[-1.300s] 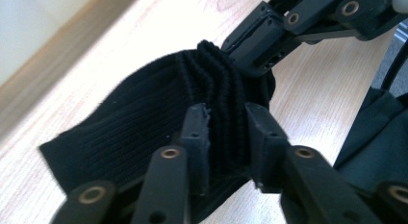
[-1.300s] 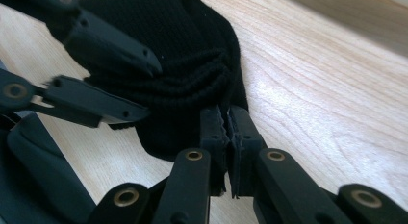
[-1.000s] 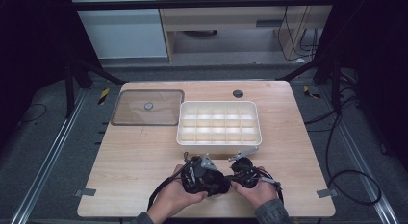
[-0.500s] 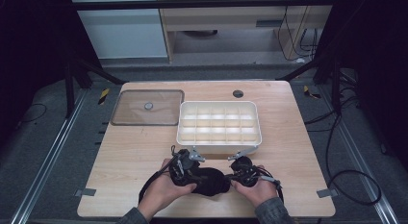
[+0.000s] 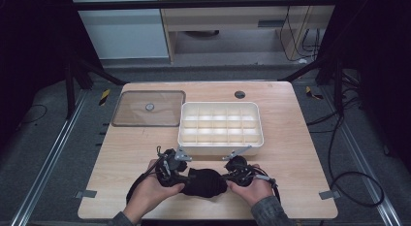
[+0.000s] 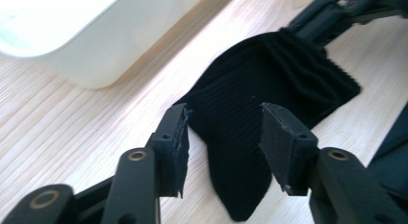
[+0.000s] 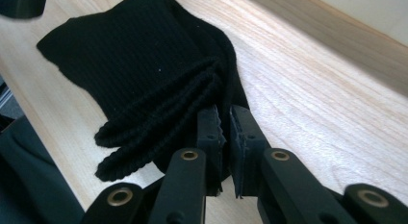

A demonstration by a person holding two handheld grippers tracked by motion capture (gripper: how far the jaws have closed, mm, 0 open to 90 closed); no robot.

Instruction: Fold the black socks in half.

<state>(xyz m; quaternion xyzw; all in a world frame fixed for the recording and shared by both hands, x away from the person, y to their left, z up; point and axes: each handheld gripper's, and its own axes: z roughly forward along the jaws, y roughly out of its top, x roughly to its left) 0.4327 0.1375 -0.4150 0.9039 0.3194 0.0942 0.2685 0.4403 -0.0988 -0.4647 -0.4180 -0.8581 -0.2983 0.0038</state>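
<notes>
Lying on the wooden table (image 5: 291, 138), near its front edge, a black sock (image 5: 206, 182) sits between the two hands of the person. It is a ribbed knit piece, folded, with the cuff layers bunched at the right end.

The right gripper (image 7: 225, 119) has its jaws pressed nearly together on the cuff of the sock; in the right gripper view a thin fold of the fabric is pinched between the pads, and the rest of the layers bulge out to the left of the jaws. In the high view this gripper (image 5: 233, 170) is in the right hand (image 5: 254, 189), just at the right end of the sock.

The left gripper (image 6: 223, 132) is wide open. Its two jaws stand on both sides of the other end of the sock, and the fabric lies between and below them; whether the pads touch it, I cannot tell. In the high view it (image 5: 181, 172) is in the left hand (image 5: 148, 194).

Just behind the sock stands a white box (image 5: 220, 129) with many small compartments, and its side also appears in the left gripper view (image 6: 72, 36). Beside the box, to the left, a clear lid (image 5: 149, 108) lies flat on the table.
</notes>
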